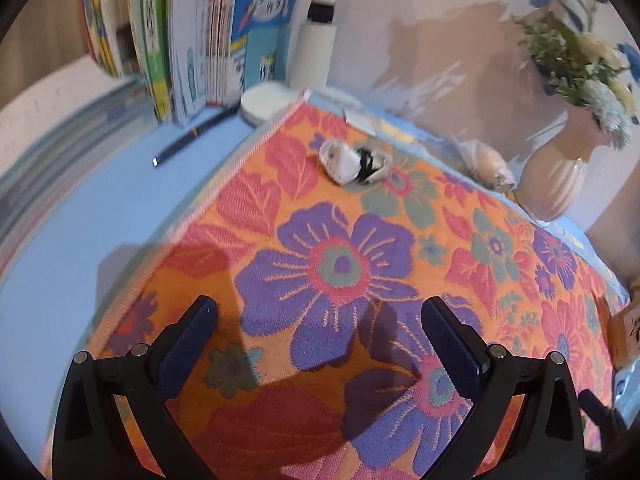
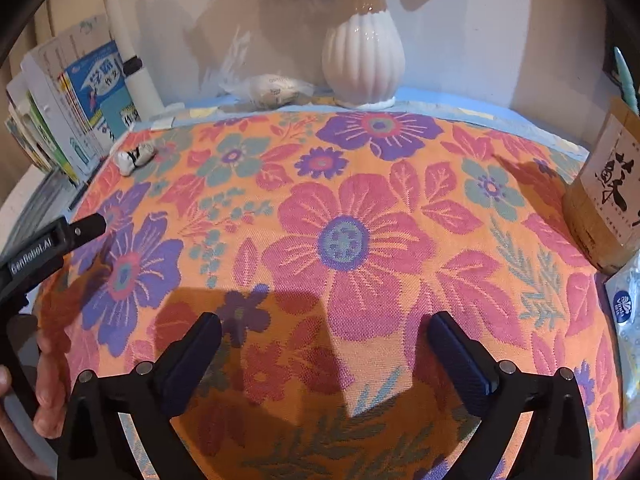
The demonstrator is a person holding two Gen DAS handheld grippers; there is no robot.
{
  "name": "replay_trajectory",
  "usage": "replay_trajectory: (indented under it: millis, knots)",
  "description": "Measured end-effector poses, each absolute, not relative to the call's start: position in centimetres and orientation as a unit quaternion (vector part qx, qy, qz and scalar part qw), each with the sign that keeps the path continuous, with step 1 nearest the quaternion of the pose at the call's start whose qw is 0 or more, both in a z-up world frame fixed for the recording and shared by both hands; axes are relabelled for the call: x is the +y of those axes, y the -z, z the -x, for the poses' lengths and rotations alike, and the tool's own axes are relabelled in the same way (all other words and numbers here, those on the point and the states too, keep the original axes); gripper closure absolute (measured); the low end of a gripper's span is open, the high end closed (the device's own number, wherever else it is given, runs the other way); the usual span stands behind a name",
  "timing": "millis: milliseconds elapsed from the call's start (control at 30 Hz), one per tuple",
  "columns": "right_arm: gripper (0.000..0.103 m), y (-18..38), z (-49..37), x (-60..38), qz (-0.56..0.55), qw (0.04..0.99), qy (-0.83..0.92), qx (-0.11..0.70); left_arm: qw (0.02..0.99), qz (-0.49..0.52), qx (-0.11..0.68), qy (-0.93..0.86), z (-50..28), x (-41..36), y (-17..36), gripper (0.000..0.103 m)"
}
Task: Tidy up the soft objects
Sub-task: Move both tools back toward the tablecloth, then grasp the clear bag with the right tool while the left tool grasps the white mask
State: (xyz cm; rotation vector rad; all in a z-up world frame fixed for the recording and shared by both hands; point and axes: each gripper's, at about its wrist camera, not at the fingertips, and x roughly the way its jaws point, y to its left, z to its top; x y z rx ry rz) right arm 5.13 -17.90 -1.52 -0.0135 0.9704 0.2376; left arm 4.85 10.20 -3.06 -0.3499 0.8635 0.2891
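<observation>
A small rolled white and black soft item, like balled socks (image 1: 354,162), lies at the far left corner of an orange floral cloth (image 1: 280,184); it also shows in the right wrist view (image 2: 135,157). My left gripper (image 1: 320,316) is open and empty, hovering above the cloth well short of the roll. My right gripper (image 2: 324,330) is open and empty over the cloth's middle (image 2: 400,168). The left gripper's body (image 2: 52,246) shows at the right wrist view's left edge. A crumpled pale bundle in clear wrap (image 1: 486,162) lies by the wall.
A row of upright books (image 1: 192,36) and a black pen (image 1: 192,138) stand on the blue tabletop (image 1: 100,208) at left. A white ribbed vase (image 2: 362,62) with flowers stands at the back. A brown box (image 2: 608,196) and a tissue pack (image 2: 626,336) sit at right.
</observation>
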Motion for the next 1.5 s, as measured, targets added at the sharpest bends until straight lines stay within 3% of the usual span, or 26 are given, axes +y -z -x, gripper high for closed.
replay_trajectory:
  millis: [600,800,1000,1267,1300,1333,1400,1500]
  knots:
    - [0.000,1.9,-5.3,-17.0,0.038,0.874,-0.099,0.473,0.880,0.182,0.414,-0.142,-5.1,10.6,3.1,0.001]
    - [0.000,2.1,-5.7,-16.6,0.054,0.869,-0.098,0.482,0.843,0.131,0.505,-0.130,-7.2,10.3,2.1,0.002]
    - [0.001,1.0,-9.7,-15.8,0.076,0.797,-0.144,0.581,0.886,0.138,0.430,-0.102,-9.7,12.0,-2.9,0.001]
    - [0.001,-7.3,-16.3,-11.0,0.025,0.881,-0.193,0.432,0.899,0.179,0.391,-0.086,-14.8,12.9,0.5,0.003]
    - [0.005,-7.8,-17.5,-9.7,0.043,0.890,-0.187,0.414,0.901,0.179,0.388,-0.078,-14.9,12.8,1.0,0.003]
    - [0.019,-7.8,-18.4,-8.8,0.060,0.894,-0.183,0.404,0.901,0.179,0.390,-0.068,-15.0,12.6,1.4,0.003]
    - [0.036,-7.3,-20.4,-6.5,0.108,0.900,-0.178,0.384,0.903,0.181,0.384,-0.061,-15.0,12.4,1.3,0.003]
    - [0.036,-4.7,-23.6,-3.9,0.204,0.895,-0.118,0.379,0.911,0.153,0.373,-0.086,-14.8,11.8,0.9,0.003]
